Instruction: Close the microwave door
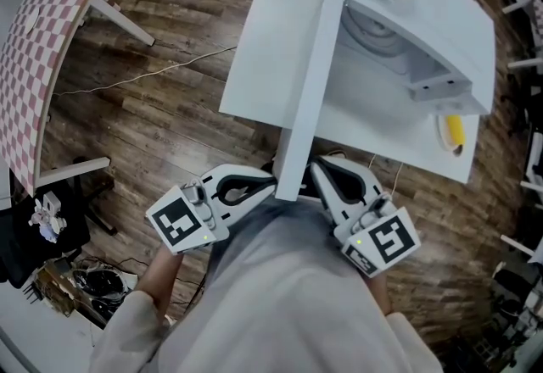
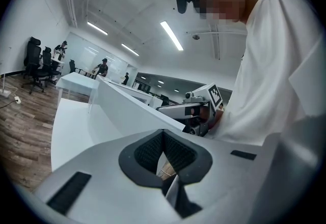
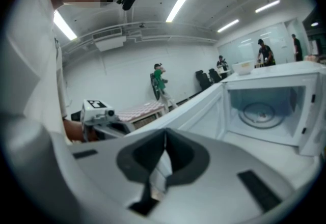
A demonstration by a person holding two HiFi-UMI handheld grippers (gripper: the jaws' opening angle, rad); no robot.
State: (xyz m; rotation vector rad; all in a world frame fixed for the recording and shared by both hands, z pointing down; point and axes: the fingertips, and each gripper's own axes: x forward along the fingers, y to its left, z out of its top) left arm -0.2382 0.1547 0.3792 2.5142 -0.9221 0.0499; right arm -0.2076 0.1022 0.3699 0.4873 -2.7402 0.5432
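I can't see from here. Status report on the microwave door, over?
Left gripper and right gripper shut, flanking door edge. Microwave door wide open. Swing path clear.

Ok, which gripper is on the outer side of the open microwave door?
The left gripper: it sits at the outer face of the door, away from the cavity. The right gripper is on the inner, cavity side.

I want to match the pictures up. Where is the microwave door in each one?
Head view: the microwave door runs down the middle, swung open.
Left gripper view: the door is a white slab, left of centre.
Right gripper view: the door sits centre-right, beside the open cavity.
Shared landmark: the person's white shirt, in all three.
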